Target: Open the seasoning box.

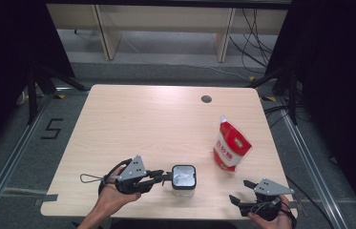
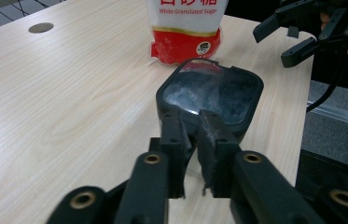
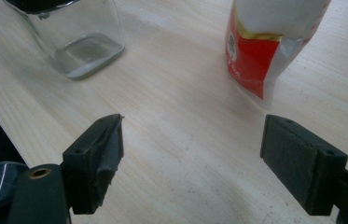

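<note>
While the jar is standing low and centre in the high view:
Jar (image 1: 183,179): clear glass, black square lid, sitting on the table (image 1: 132,124).
Left gripper (image 1: 165,178): jaws nearly together, pinching the lid's rim.
Right gripper (image 1: 240,190): lower right, jaws gaping wide, holding nothing.
Sugar pouch (image 1: 231,144): standing right of centre.

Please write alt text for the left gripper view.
The left gripper pinches the near rim of a black jar lid on a wooden table. Behind stands a red sugar bag; the right gripper is at upper right.
</note>
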`<state>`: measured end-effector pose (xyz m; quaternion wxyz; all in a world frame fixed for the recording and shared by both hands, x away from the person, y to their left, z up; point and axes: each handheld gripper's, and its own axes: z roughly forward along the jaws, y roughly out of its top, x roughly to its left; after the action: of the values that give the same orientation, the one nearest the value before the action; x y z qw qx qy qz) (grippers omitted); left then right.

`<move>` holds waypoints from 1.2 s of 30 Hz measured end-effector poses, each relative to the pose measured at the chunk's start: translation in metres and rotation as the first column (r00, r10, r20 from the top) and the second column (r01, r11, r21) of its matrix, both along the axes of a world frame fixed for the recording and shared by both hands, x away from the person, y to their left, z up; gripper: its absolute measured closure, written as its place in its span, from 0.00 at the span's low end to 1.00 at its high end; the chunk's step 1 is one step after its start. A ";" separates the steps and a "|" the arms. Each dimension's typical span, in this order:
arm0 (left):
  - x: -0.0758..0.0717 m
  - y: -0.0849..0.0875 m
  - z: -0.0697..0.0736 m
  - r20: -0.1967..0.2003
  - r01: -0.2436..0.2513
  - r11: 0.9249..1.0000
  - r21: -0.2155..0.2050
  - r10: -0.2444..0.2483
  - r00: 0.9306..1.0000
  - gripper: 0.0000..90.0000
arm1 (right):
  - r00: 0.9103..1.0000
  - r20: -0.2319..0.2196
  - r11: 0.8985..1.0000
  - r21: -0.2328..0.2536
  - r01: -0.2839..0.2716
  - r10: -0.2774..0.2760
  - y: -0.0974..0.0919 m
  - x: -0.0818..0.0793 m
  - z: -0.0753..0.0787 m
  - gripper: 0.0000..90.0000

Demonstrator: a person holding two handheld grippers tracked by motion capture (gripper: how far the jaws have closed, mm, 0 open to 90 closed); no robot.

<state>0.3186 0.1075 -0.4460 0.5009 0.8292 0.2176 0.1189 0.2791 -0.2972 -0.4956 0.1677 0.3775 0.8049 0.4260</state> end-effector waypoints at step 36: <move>0.010 -0.012 -0.007 0.000 -0.037 0.999 -0.007 0.037 0.999 0.98 | 0.964 0.188 0.975 0.081 -0.208 0.190 0.066 0.007 0.023 0.85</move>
<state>0.3286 0.0959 -0.4532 0.5017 0.8232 0.2332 0.1275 0.2862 -0.2308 -0.4726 0.1765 0.2627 0.7980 0.5128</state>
